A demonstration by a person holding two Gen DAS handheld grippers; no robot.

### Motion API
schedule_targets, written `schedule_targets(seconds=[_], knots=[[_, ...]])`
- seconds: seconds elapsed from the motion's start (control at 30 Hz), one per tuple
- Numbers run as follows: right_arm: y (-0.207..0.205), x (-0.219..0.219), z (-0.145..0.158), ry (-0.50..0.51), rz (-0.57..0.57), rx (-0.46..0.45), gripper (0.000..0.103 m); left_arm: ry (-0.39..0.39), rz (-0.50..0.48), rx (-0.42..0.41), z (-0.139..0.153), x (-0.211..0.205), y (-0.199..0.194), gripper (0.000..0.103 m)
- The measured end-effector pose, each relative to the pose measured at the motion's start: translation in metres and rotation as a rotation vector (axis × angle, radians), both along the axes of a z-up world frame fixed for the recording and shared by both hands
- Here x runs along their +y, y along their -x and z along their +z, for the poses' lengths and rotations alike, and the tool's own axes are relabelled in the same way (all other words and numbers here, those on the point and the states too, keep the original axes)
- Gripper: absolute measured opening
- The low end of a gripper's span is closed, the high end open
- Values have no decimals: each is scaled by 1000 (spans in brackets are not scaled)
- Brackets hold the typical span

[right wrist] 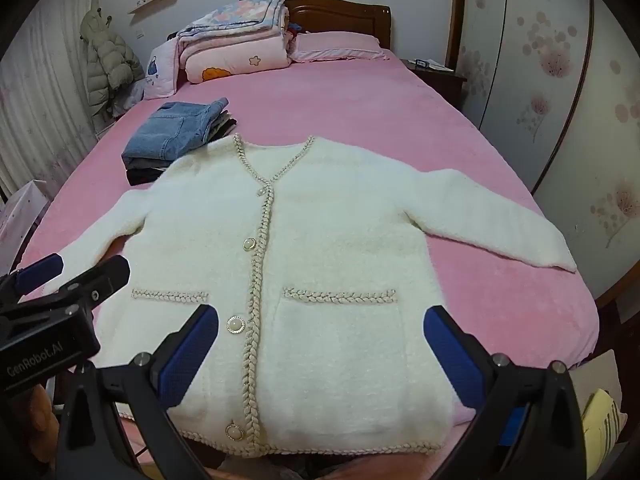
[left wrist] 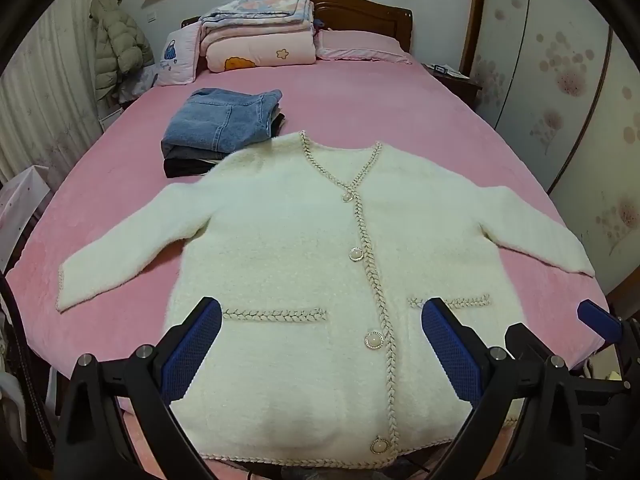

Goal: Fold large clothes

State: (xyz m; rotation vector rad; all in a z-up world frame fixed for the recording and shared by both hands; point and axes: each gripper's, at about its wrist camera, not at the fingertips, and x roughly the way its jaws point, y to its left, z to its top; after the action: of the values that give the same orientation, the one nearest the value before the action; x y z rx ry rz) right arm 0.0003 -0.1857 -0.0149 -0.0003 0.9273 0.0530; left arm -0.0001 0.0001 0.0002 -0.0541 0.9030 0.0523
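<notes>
White cardigan [left wrist: 296, 264] lies spread flat on the pink bed [left wrist: 360, 112]; left gripper [left wrist: 320, 344] and right gripper [right wrist: 320, 344] hover above its hem, fingers wide, holding nothing.

A wide bed [left wrist: 360, 92] under a pink cover fills the room, its dark wooden headboard [left wrist: 360, 12] against a pale wall. Left of the headboard hangs a curtain [left wrist: 36, 92]; right of it stand a nightstand [left wrist: 456, 80] and flower-patterned wardrobe doors [left wrist: 560, 72].
</notes>
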Motion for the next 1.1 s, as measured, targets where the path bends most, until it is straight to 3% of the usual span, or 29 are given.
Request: schedule_targets(seconds=[0.27, 1.1], knots=[[0, 1, -3, 16, -5, 23, 103, 33, 5, 18, -1, -13, -3, 100], [7, -3, -4, 32, -18, 13, 103, 19, -30, 19, -3, -9, 9, 100]])
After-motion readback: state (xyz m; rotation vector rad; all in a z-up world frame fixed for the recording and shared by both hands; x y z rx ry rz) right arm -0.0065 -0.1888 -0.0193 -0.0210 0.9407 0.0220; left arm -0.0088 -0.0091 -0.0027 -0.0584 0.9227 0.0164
